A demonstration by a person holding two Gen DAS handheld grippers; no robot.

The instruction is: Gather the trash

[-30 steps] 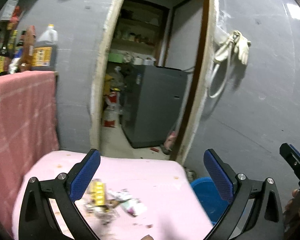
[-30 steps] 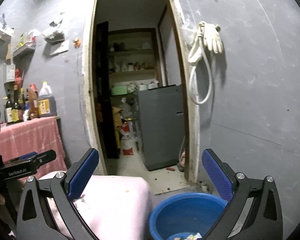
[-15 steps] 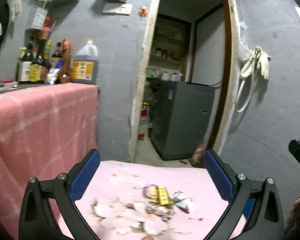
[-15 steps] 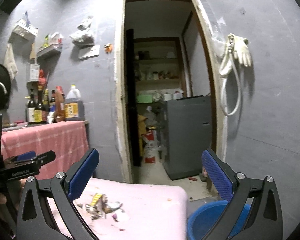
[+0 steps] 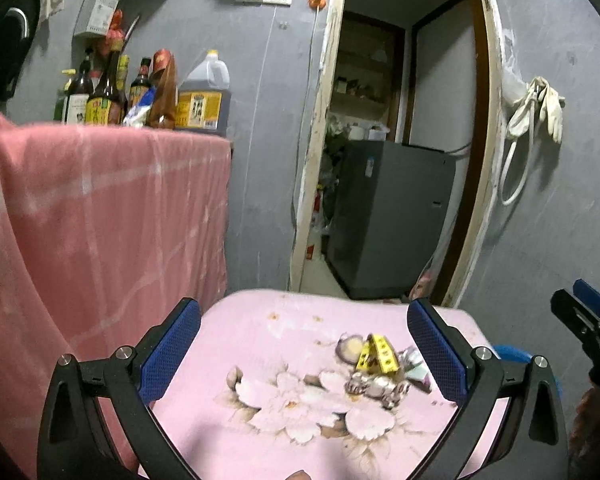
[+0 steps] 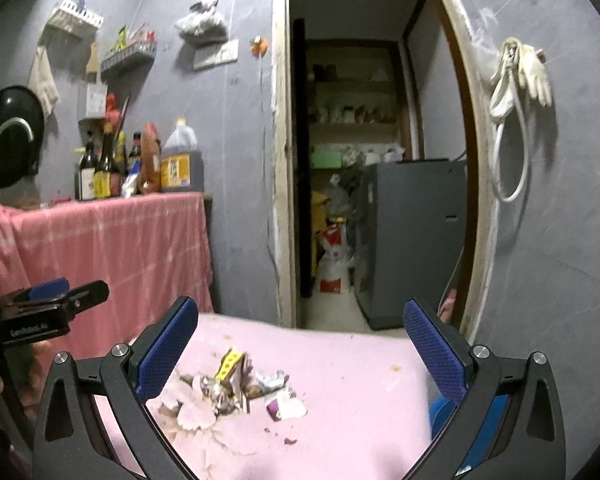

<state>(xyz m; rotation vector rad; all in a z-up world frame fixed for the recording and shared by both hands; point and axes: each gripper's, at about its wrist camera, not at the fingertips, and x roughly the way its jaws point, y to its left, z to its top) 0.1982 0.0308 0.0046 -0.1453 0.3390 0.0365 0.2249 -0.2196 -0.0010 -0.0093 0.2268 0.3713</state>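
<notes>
- At the left of both views hangs a pink cloth point(image 5: 100, 216) draped over a counter, with sauce bottles point(image 6: 108, 168) and an oil jug point(image 5: 202, 100) on top. None of it is my concern.
- My left gripper point(image 5: 300, 360) fills the bottom of its own view, jaws wide apart and holding nothing. It also shows at the left edge of the right view, too side-on there to judge.
- The trash pile point(image 5: 380, 368) lies on the pink, flower-printed desk point(image 5: 260, 332), lower right of centre in the left view, just inside the right-hand finger. In the right view it sits lower left of centre point(image 6: 236, 384), near the left-hand finger.
- I read it as crumpled foil and wrappers, a folded yellow strip point(image 5: 376, 354) standing tent-like on top, a torn white-and-purple packet point(image 6: 286, 402) beside it, and small crumbs around. All of it should be very light, soft and crushable, with nothing fragile; the foil may slip and loose bits may scatter.
- I would pinch low across the bunched foil at the middle, where the mass is thickest, not the upright strip, which would likely pull free alone.
- My right gripper point(image 6: 300, 356) also has its jaws wide apart and empty.
- A blue basin point(image 6: 444, 412) peeks out past the desk's right edge, lower right of the frame. I take it as the likely bin.
</notes>
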